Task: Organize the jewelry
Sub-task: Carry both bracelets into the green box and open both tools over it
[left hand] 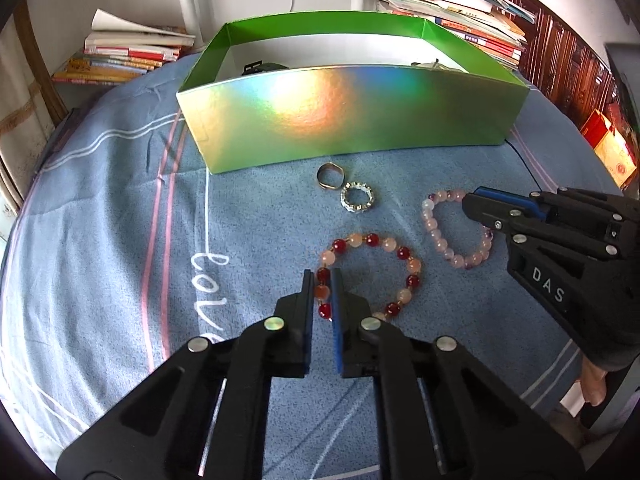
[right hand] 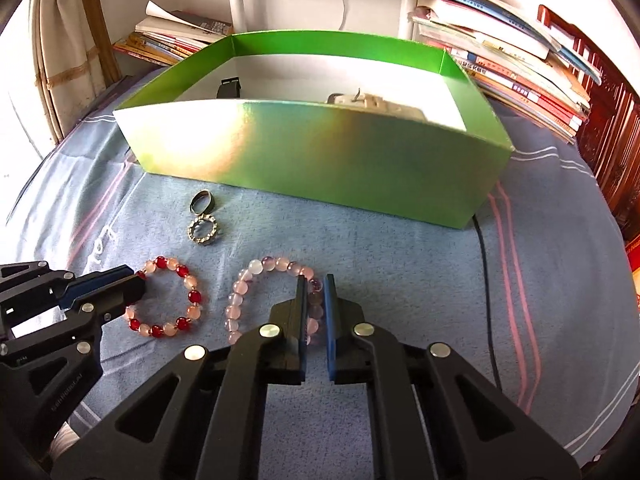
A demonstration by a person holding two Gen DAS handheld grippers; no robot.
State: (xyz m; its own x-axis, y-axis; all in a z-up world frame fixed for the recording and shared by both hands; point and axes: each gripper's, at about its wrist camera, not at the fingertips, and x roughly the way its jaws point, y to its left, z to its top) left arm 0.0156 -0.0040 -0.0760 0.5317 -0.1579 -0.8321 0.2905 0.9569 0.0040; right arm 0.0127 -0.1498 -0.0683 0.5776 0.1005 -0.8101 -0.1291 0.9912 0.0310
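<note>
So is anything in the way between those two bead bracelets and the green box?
Only the green box's tall near wall, so both must be lifted over. The plain ring and crystal ring lie before it, beyond the red bracelet. The pink bracelet's path looks open.

Two bead bracelets on the bed: one red-and-peach bracelet [left hand: 370,276] [right hand: 168,298], one pale pink bracelet [left hand: 456,228] [right hand: 272,300]. Two rings: plain metal ring [left hand: 330,176] [right hand: 203,202], stone-set ring [left hand: 357,197] [right hand: 203,231] (the two touch). One green box [left hand: 348,120] [right hand: 320,152], two items partly visible inside (can't identify). Two book stacks behind the box. Two grippers: left gripper [left hand: 322,280] [right hand: 138,280], right gripper [left hand: 470,200] [right hand: 316,284].
</note>
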